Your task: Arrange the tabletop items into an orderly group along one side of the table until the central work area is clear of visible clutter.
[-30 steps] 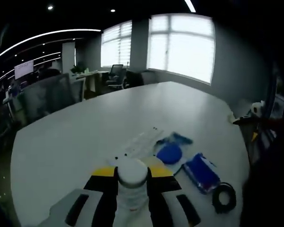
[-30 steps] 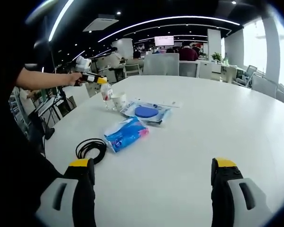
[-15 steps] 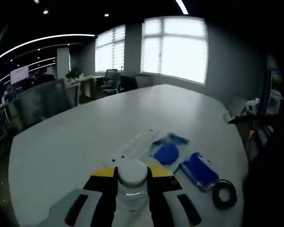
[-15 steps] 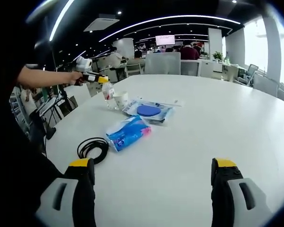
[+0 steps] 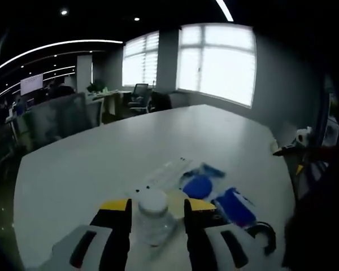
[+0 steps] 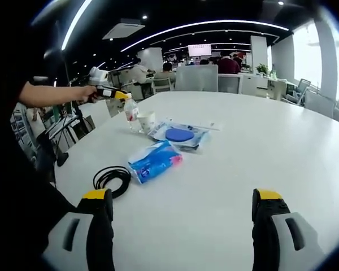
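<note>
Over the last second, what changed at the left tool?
The left tool opened its jaws and let go of the bottle, which now stands on the table beside the paper cup. The right tool stayed open; cable and blue packets unmoved.

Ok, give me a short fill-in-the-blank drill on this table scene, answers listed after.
1. The left gripper has its jaws around a clear ____.
2. The paper cup stands right beside the ____.
3. The coiled cable is ____ in colour.
4. The right gripper holds ____.

Answers: bottle; bottle; black; nothing
</note>
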`<state>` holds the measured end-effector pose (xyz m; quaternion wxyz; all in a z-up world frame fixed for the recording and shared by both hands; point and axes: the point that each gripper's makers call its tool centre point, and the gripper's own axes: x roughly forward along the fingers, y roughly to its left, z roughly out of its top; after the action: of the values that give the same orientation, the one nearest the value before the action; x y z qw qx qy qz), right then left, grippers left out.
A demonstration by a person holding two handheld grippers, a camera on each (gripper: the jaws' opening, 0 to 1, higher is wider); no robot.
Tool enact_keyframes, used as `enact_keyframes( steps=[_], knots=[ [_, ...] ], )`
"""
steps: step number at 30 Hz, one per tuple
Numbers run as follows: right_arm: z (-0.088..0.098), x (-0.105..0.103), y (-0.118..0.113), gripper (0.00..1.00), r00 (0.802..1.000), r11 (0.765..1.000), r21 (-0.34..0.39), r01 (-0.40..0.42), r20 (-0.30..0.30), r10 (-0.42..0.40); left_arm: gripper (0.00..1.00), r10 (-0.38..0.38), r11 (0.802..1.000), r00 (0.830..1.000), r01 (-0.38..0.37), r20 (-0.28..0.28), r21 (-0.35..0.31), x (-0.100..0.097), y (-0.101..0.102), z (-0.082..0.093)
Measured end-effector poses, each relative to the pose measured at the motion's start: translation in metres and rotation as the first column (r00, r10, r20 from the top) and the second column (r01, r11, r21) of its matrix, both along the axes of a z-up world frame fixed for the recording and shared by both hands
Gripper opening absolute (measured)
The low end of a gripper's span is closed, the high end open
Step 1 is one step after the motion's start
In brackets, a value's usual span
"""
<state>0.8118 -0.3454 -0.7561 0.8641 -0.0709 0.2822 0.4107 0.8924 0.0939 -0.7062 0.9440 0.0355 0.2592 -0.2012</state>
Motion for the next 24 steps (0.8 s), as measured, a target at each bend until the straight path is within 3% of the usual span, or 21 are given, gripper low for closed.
enact_keyframes(
  steps=[4, 10, 13, 15, 19, 24],
  knots=[
    [0.001, 0.002, 0.005, 0.99, 1.0, 1.0, 0.002, -0.026, 0.008, 0.026, 0.44, 0.014, 1.0, 1.0, -0.014, -0.003, 0.028, -0.012, -0.003, 0.001],
    [0.003, 0.006, 0.016, 0.98, 0.995, 0.996, -0.002, -0.092, 0.025, 0.093, 0.49, 0.015, 0.998, 0.999, -0.014, -0.028, 0.054, -0.045, -0.024, -0.002],
    [0.001, 0.007, 0.021, 0.98, 0.992, 0.992, -0.009, -0.123, 0.027, 0.124, 0.5, 0.015, 0.998, 0.999, -0.012, -0.034, 0.066, -0.065, -0.055, -0.003],
    [0.0, 0.008, 0.025, 0.97, 0.989, 0.989, -0.013, -0.147, 0.029, 0.147, 0.5, 0.017, 0.998, 0.999, -0.015, -0.029, 0.066, -0.071, -0.061, -0.003],
    [-0.001, 0.009, 0.033, 0.96, 0.982, 0.983, -0.016, -0.184, 0.033, 0.185, 0.5, 0.007, 0.998, 1.0, -0.006, -0.029, 0.057, -0.094, -0.094, -0.011],
    [-0.002, 0.007, 0.045, 0.96, 0.974, 0.975, -0.021, -0.223, 0.039, 0.224, 0.5, 0.019, 1.0, 1.0, -0.019, -0.015, 0.011, -0.11, -0.114, -0.02]
  ],
)
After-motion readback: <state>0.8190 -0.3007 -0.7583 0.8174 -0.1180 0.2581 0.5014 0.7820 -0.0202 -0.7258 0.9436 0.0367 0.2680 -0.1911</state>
